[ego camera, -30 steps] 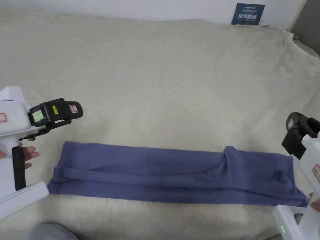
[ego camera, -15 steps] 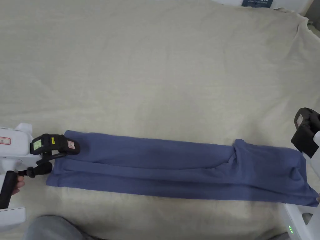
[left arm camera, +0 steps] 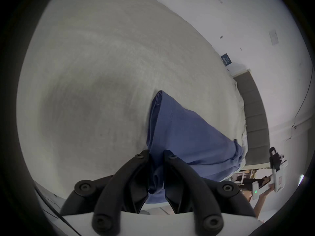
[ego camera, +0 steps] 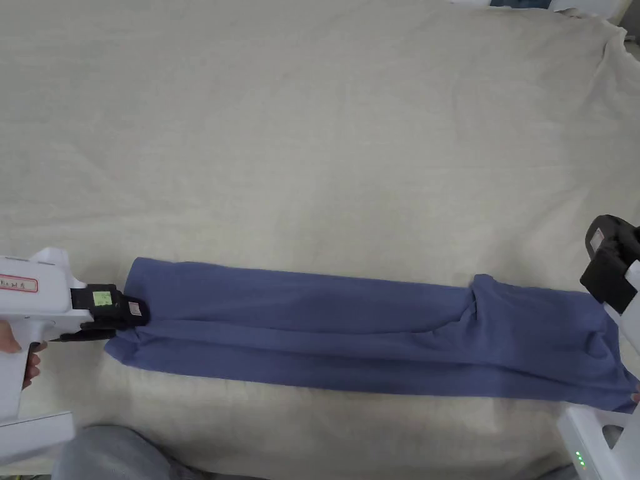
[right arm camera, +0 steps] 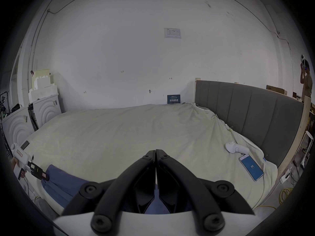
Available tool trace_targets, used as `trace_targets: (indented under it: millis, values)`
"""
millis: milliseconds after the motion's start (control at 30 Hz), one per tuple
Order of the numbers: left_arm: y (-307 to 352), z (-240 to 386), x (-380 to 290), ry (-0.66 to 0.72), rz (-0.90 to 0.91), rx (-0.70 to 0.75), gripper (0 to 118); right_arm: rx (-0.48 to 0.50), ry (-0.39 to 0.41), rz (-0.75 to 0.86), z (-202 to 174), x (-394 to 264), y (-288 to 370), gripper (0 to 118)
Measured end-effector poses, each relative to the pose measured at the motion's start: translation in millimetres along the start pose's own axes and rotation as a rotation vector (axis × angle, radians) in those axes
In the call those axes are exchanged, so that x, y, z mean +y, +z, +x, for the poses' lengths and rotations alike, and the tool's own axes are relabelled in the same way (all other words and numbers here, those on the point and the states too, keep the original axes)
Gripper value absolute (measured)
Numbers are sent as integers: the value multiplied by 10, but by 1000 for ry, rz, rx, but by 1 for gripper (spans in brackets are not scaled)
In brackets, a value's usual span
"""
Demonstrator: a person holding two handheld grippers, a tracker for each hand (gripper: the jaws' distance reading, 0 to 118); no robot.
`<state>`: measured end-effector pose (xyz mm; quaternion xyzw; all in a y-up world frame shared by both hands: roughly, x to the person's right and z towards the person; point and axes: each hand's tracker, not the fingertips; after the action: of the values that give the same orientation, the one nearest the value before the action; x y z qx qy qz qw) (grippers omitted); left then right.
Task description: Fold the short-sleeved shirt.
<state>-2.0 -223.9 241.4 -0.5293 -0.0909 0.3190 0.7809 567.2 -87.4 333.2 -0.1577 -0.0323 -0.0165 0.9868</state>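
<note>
The blue short-sleeved shirt [ego camera: 350, 337] lies folded into a long narrow strip across the near side of the bed. My left gripper [ego camera: 134, 312] is at the strip's left end. In the left gripper view, bunched blue cloth [left arm camera: 187, 134] sits pinched between the jaws of the left gripper [left arm camera: 156, 156]. My right gripper [ego camera: 603, 275] hovers at the strip's right end with its jaws together. In the right gripper view, the right gripper [right arm camera: 156, 152] holds nothing, and the shirt [right arm camera: 63, 183] lies below it, with the left gripper [right arm camera: 45, 177] at the far end.
A beige sheet [ego camera: 312, 156] covers the bed. A phone [right arm camera: 251, 167] and a white device [right arm camera: 236, 148] lie near the grey headboard [right arm camera: 255, 113]. My grey-clad knee [ego camera: 106, 453] is at the bed's near edge. Another person [right arm camera: 306, 79] stands far off.
My left gripper came down from above the bed to the shirt's left end and closed on the cloth. The right gripper has barely moved. The head camera tilted downward.
</note>
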Motion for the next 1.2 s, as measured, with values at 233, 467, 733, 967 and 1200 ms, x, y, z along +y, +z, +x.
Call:
trace_targets:
  millis: [233, 467, 733, 967, 1200]
  values:
    - [117, 421, -29, -83, 38, 114, 6, 6, 7, 2, 38, 14, 46, 0]
    - [735, 1191, -65, -211, 181, 86, 5, 3, -14, 39, 187, 96, 152, 0]
    - [747, 2261, -373, -515, 180, 86, 5, -3, -38, 82, 334, 145, 289, 0]
    - [-51, 2910, -655, -638, 43, 58, 5, -30, -66, 98, 482, 120, 409, 0]
    - [-1085, 3167, -956, -603, -93, 69, 6, -69, -89, 92, 642, 66, 471, 0]
